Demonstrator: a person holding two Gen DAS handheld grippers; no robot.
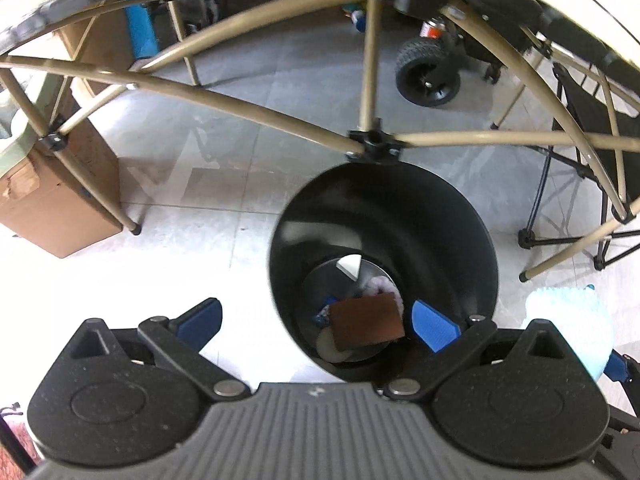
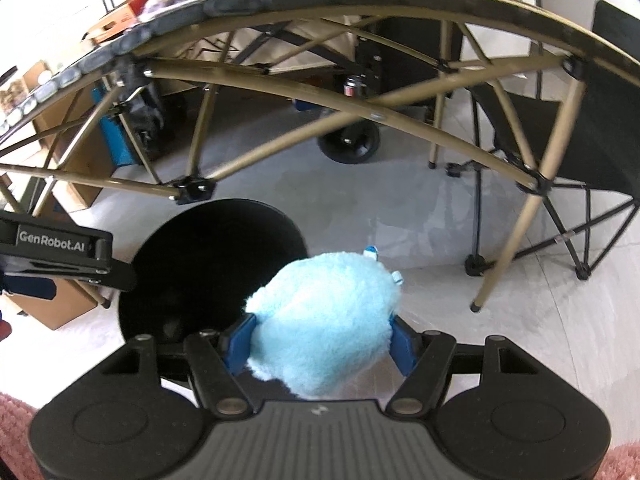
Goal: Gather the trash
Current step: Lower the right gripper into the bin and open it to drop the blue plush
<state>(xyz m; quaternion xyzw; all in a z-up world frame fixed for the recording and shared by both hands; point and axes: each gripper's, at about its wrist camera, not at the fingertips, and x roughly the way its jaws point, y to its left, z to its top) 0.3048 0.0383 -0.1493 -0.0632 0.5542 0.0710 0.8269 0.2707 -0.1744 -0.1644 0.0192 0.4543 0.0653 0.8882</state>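
The fluffy blue ball (image 2: pixel 324 320) sits pinched between the right gripper (image 2: pixel 322 344) pads, just right of the black bin (image 2: pixel 168 272) rim, seemingly not yet over its mouth. The left gripper (image 1: pixel 316 326) hangs empty, jaws spread, above the bin.

The pale grey tiled floor (image 1: pixel 224 168) carries everything here. A round black plastic trash bin (image 1: pixel 472 240) stands on it, just beside the tan metal legs of a folding counter (image 1: pixel 372 60). A brown cardboard box (image 1: pixel 52 208) stands at the left, near one leg. A black folding chair (image 2: pixel 560 128) stands at the right, and a black rubber wheel (image 1: pixel 424 76) rests further back.
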